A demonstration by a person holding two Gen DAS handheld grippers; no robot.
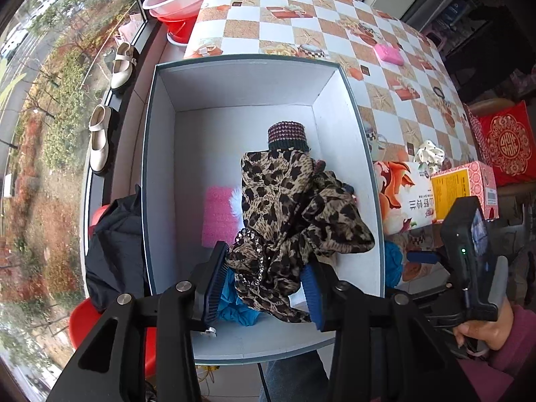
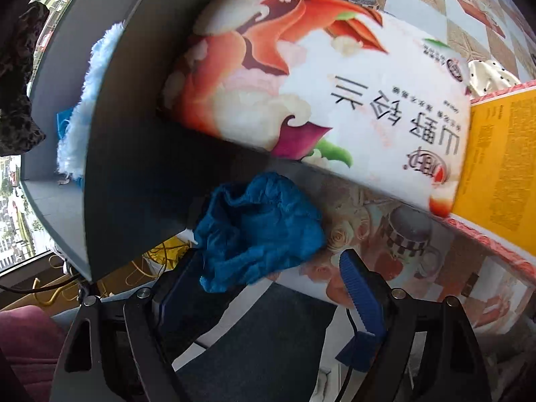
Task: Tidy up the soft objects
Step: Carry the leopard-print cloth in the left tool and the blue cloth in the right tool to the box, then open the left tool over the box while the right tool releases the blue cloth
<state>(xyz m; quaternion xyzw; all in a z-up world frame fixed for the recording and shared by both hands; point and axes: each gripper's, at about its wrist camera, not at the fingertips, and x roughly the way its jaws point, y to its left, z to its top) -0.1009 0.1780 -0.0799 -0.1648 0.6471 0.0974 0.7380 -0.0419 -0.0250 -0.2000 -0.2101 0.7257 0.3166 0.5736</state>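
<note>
Window (image 1: 50,100) at my left: daylight, trees | sill (image 1: 134,107): cream shoes (image 1: 100,140) | table (image 1: 301,26): checkered cloth

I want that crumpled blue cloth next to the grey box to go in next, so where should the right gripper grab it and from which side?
Probably the raised crumpled middle of the blue cloth, coming from above: it lies bunched at the table edge against the grey box wall, so a sideways approach is blocked. The right gripper is already open around its near end.
</note>
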